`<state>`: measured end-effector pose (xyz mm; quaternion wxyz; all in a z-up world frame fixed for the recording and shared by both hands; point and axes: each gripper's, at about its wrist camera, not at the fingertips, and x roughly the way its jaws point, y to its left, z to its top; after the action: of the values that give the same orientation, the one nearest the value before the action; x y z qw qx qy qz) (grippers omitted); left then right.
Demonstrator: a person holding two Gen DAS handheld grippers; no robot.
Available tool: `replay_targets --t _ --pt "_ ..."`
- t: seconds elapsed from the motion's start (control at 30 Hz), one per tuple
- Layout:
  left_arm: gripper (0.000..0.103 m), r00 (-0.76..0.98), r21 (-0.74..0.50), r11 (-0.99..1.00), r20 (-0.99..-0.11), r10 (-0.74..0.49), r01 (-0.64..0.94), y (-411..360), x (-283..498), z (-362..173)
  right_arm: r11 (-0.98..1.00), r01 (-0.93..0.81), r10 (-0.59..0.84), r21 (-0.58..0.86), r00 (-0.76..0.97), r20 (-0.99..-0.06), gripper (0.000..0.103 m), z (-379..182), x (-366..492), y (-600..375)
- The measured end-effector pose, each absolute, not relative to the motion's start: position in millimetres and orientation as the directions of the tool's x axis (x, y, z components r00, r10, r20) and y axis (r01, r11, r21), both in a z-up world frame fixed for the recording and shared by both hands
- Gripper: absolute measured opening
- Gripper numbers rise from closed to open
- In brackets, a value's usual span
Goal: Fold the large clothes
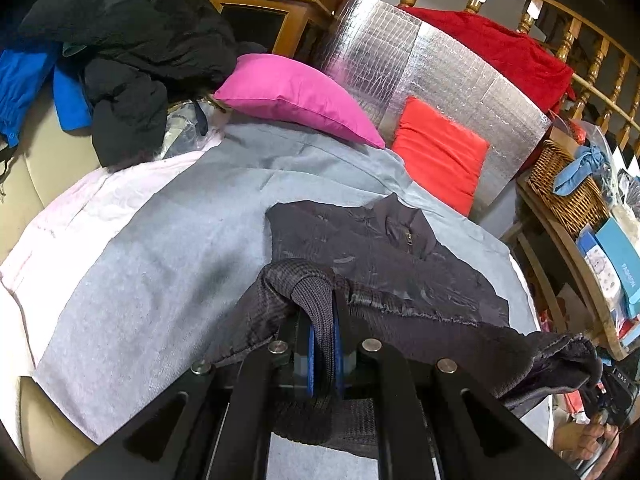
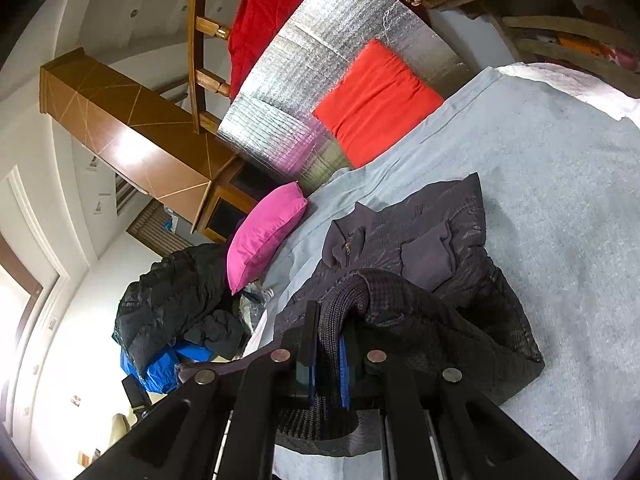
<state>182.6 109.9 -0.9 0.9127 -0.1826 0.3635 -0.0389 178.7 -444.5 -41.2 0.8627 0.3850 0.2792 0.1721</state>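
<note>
jacket (image 1: 384, 256) collar points toward pink pillow (image 1: 296, 96).

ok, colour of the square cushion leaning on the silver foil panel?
Orange-red cushion; clearest in the right wrist view.

Bare grey sheet (image 1: 160, 248) is lying open along the bed's near and side edges; a pink pillow (image 1: 296, 96), red cushion (image 1: 440, 160) and black coat heap (image 1: 132, 52) are blocking its far edge.

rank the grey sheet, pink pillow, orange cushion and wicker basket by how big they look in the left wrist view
1. grey sheet, by far the largest
2. pink pillow
3. orange cushion, close to the pillow, so unsure
4. wicker basket, smallest, though partly covered and at the warped edge
</note>
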Motion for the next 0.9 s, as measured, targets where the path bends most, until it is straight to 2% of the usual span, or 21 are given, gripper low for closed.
replay_targets --t 0.5,0.9 --pt "0.008 0.726 -0.337 0.939 -0.663 -0.182 -0.073 101 222 1 0.654 -0.063 0.498 0.754 0.786 -0.367 0.008 -37 218 -450" --pt "0.008 0.726 -0.367 0.928 -0.655 -0.211 -0.061 102 254 10 0.650 -0.052 0.488 0.758 0.794 -0.363 0.008 -25 250 -453"
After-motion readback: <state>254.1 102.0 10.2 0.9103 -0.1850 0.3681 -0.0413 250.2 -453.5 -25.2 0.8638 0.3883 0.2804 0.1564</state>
